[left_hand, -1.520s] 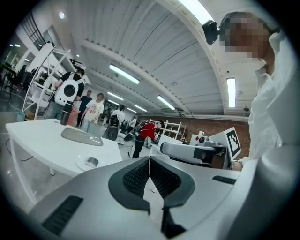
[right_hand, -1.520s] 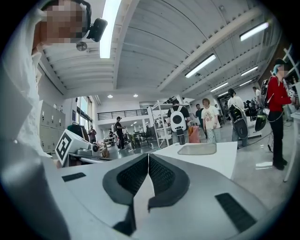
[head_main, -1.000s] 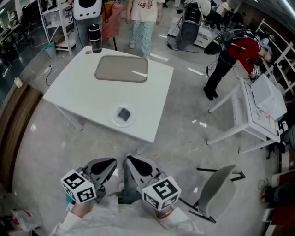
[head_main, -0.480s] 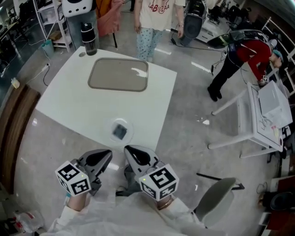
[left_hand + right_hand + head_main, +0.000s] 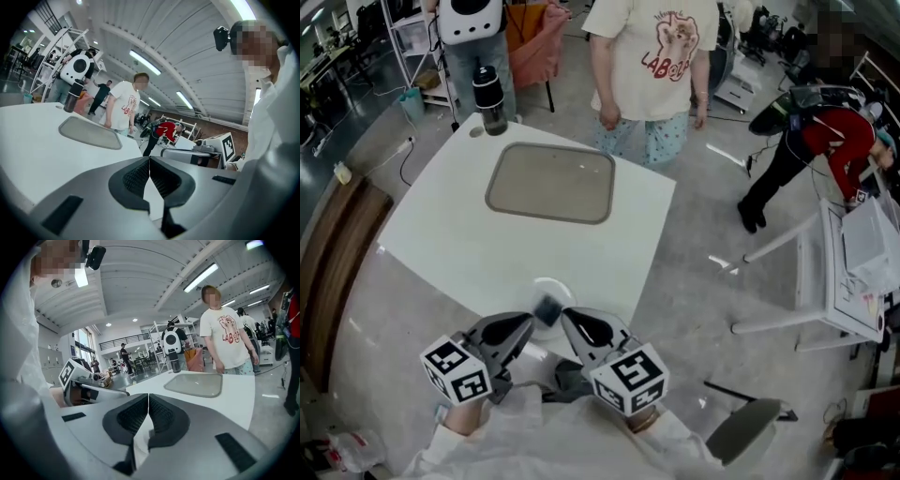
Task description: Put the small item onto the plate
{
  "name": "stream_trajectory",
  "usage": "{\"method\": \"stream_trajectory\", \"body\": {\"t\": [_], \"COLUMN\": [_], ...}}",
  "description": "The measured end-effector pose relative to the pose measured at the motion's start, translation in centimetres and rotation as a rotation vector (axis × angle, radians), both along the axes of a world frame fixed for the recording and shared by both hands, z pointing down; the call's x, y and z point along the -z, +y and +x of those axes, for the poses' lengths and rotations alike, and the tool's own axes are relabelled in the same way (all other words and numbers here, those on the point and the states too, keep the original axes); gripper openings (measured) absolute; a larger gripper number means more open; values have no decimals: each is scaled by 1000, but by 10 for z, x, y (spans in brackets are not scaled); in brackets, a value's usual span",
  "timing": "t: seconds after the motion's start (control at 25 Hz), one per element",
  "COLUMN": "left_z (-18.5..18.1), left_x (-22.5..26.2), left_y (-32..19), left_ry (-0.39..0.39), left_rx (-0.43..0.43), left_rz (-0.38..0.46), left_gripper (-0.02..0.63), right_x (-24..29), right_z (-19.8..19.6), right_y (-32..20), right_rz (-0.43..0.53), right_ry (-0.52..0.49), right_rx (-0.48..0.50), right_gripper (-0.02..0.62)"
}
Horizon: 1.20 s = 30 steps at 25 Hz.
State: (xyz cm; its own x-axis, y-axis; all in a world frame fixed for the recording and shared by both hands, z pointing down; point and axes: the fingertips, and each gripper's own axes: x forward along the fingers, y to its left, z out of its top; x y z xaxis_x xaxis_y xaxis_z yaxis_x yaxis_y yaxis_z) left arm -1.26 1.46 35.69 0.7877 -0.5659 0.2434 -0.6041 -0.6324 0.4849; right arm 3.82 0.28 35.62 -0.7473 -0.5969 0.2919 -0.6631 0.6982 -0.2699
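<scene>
Over at the far left corner of the white surface (image 5: 441,225), a dark bottle (image 5: 490,94) stands upright. Just right of it, on the far half, a grey tray (image 5: 551,183) lies flat.

Nearer to you, your left tongs (image 5: 149,160) reach to the near edge of the surface, pointing a little downward. Their ribbed pads are pressed together with nothing between them. Right beside their tip, the small item (image 5: 547,307), a dark grey square piece, lies on the plate (image 5: 546,281). The plate is pale and round and sits at the near edge of the surface, and your two tongs cover part of its rim in the head view. The item sits between the two tips, and from above you cannot tell whether either tip touches it.

Your right tongs (image 5: 148,400) come in from the other side, close alongside the left pair. Their pads too are pressed tight together on nothing.

Beyond the far right edge of the surface, a person in a cream T-shirt (image 5: 652,56) stands facing it, hands hanging. Farther right, a person in red (image 5: 825,141) bends over a second surface (image 5: 853,272), also white. On the floor at your lower right stands a grey chair (image 5: 750,427).
</scene>
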Motion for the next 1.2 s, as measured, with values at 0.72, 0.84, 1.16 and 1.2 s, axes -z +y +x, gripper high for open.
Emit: {"method": "stream_trajectory", "body": {"t": [0.72, 0.84, 1.16, 1.2], "left_z": [-9, -14, -24, -25], "left_x": [-20, -23, -30, -33], "left_y": [-27, -29, -34, -34], "left_ry": [6, -13, -64, -66], "left_rx": [14, -4, -56, -58], "left_rz": [-92, -101, -112, -120], "left_gripper": [11, 11, 11, 11], "right_x": [-18, -20, -27, -29], "right_z": [1, -1, -11, -11], "right_y": [-19, -20, -22, -21], "right_rz": [-70, -80, -115, -125], "right_ry": [41, 43, 54, 56], "right_rx": [-12, -33, -83, -90], "right_gripper": [15, 15, 15, 15]}}
